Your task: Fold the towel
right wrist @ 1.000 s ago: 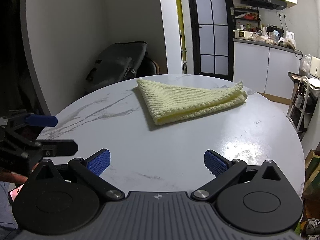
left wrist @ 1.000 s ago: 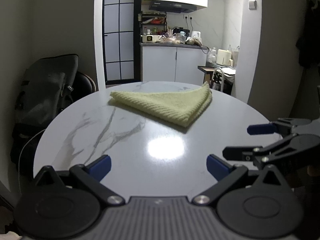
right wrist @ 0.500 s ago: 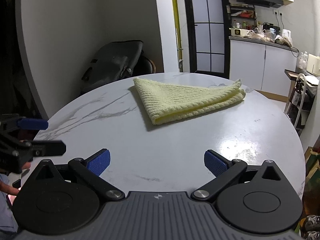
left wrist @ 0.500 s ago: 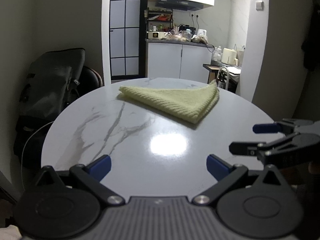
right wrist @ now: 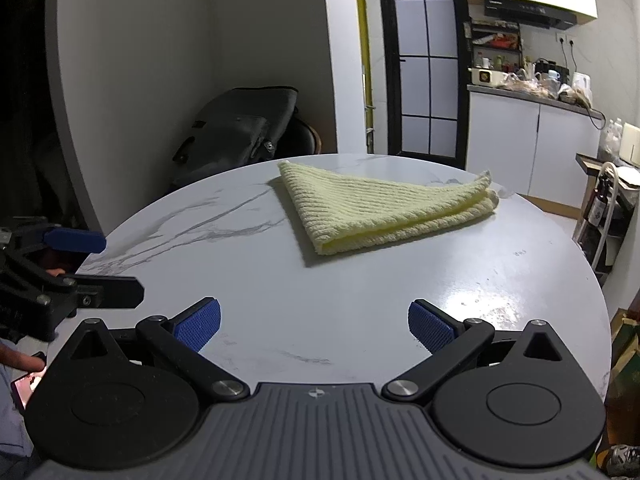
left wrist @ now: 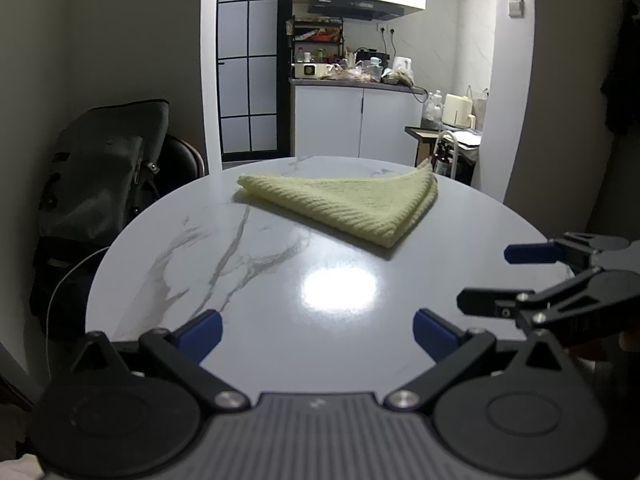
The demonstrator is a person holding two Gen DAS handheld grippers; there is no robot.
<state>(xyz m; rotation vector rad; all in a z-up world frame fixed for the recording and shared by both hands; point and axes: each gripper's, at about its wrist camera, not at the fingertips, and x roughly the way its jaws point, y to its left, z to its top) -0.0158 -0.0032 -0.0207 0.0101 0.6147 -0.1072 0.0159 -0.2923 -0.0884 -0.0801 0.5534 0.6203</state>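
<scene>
A pale yellow ribbed towel lies folded into a thick triangle on the far half of a round white marble table. My left gripper hangs open over the near table edge, well short of the towel, nothing between its blue pads. My right gripper is open too, also near the front edge and empty. Each gripper shows in the other's view: the right one at the right side, the left one at the left side.
A dark bag rests on a chair behind the table's left side. Beyond stand a glass-paned door and a cluttered kitchen counter. A small rack stands by the table's right edge. A hand with a phone shows at lower left.
Both grippers have drawn back slightly from the towel and stayed open. The towel lies as before.
</scene>
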